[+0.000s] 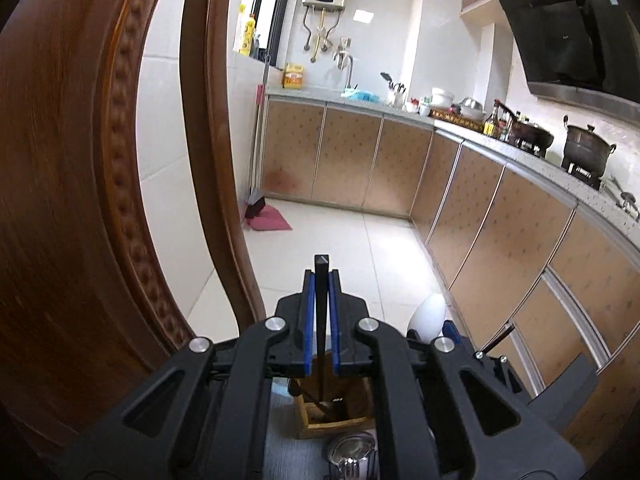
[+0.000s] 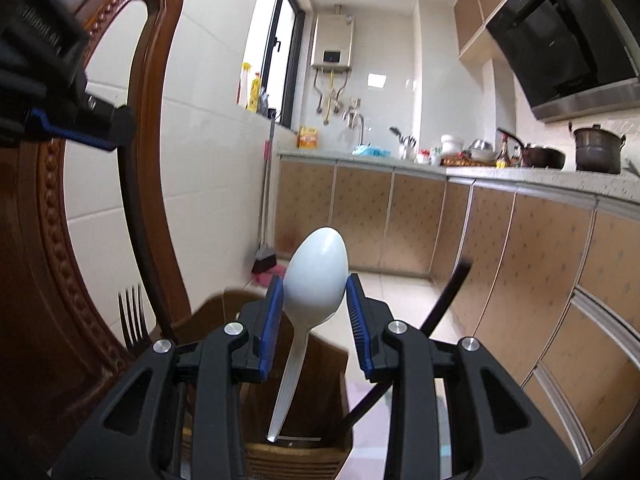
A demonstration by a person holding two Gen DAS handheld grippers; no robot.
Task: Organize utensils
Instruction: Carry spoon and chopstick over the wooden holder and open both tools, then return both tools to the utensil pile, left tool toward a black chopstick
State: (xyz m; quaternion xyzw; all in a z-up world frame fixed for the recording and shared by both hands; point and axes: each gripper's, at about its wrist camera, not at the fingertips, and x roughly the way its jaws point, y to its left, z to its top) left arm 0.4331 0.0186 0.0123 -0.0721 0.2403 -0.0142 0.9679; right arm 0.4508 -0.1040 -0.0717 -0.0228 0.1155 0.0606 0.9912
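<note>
My left gripper (image 1: 321, 280) is shut on a thin black stick-like utensil (image 1: 321, 304) whose lower end goes down into a wooden utensil holder (image 1: 340, 420). My right gripper (image 2: 314, 300) is shut on the bowl of a white spoon (image 2: 316, 272); its handle points down into the wooden holder (image 2: 304, 452). The spoon also shows at the right in the left wrist view (image 1: 428, 316). A dark fork (image 2: 134, 312) and another black stick (image 2: 444, 304) stand in the holder. The left gripper appears at the upper left of the right wrist view (image 2: 80, 128).
A carved wooden chair back (image 1: 80, 200) stands close on the left. A metal cup (image 1: 352, 456) sits below the holder. Kitchen cabinets (image 1: 500, 220) and a counter with pots run along the right. A broom (image 1: 256, 200) leans on the far wall.
</note>
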